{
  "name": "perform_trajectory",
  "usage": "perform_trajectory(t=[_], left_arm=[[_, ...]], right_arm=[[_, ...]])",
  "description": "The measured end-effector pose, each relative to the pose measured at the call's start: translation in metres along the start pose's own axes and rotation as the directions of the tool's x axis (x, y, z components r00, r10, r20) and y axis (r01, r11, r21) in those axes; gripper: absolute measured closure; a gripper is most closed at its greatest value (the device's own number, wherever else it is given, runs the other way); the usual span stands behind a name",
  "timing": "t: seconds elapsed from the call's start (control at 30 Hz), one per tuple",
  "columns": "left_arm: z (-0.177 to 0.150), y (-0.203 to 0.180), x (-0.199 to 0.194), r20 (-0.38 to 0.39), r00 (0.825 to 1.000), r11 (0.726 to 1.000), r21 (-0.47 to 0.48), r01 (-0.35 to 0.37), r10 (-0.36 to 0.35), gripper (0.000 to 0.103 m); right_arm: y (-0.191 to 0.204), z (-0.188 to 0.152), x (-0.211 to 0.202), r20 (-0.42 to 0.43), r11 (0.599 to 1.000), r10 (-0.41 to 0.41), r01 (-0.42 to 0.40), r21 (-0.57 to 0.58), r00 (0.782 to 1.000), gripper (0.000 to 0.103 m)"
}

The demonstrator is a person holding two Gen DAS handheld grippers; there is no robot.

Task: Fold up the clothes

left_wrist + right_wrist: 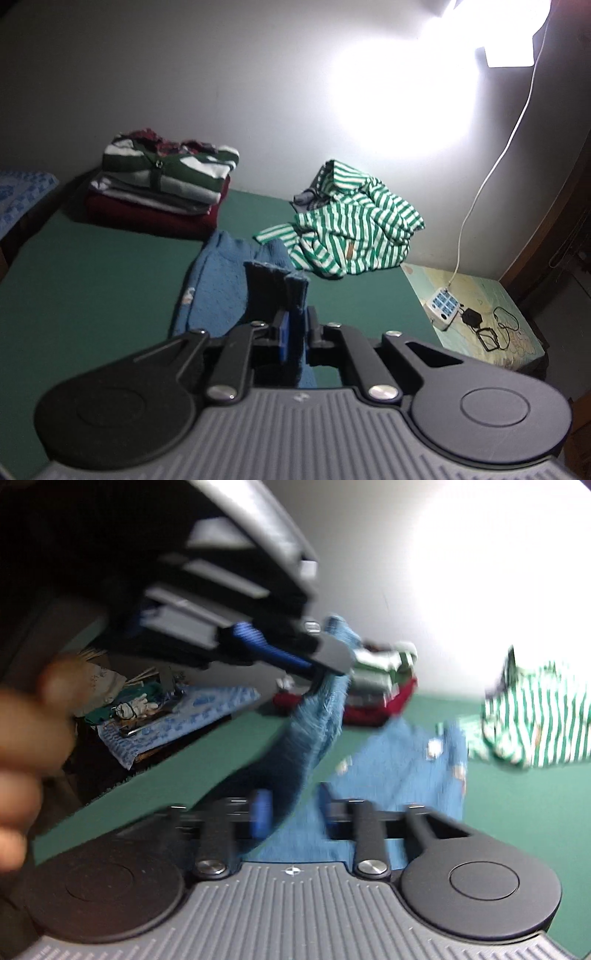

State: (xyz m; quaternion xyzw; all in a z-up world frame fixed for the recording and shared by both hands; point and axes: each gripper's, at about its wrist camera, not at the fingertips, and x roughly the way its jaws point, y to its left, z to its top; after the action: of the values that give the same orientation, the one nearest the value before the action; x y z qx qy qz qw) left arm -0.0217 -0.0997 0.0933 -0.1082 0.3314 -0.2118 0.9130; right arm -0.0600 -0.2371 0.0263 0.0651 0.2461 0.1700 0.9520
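A blue knit garment (221, 280) lies on the green table (92, 280), with one edge lifted. My left gripper (295, 325) is shut on that raised edge. From the right wrist view, blurred, the left gripper (328, 664) holds the blue garment (399, 775) up at the top, and a strip of it hangs down. My right gripper (293, 808) has that strip between its pads, which press on it from both sides. A crumpled green-and-white striped shirt (354, 229) lies behind the garment near the wall, also visible as the striped shirt (535, 720) at the right.
A stack of folded clothes (166, 181) stands at the back left by the wall. A power strip (443, 306) with cables lies on a lower surface to the right, under a bright lamp (509, 44). A hand (22, 738) is at the left edge.
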Motion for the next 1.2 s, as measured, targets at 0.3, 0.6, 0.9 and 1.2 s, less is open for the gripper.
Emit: perform_trajectory(t=[0.3, 0.6, 0.9, 1.2], left_arm=[[-0.040, 0.006, 0.028, -0.111, 0.994, 0.996, 0.089, 0.015, -0.005, 0.061], [-0.096, 0.041, -0.039, -0.196, 0.974, 0.986, 0.145, -0.084, 0.112, 0.030], [-0.135, 0.031, -0.047, -0.191, 0.951, 0.957, 0.210, -0.200, 0.241, 0.023], [-0.150, 0.028, -0.024, -0.253, 0.933, 0.956, 0.208, -0.206, 0.256, 0.021]], right_arm=[[-0.052, -0.044, 0.007, -0.178, 0.979, -0.034, 0.068, 0.192, 0.983, 0.090], [-0.117, -0.062, 0.018, -0.158, 0.807, 0.118, -0.002, 0.591, 0.980, 0.061], [-0.147, -0.056, 0.012, -0.172, 0.705, 0.156, 0.012, 0.709, 0.973, 0.055], [-0.159, -0.054, 0.041, -0.158, 0.660, 0.081, 0.066, 0.749, 0.984, 0.055]])
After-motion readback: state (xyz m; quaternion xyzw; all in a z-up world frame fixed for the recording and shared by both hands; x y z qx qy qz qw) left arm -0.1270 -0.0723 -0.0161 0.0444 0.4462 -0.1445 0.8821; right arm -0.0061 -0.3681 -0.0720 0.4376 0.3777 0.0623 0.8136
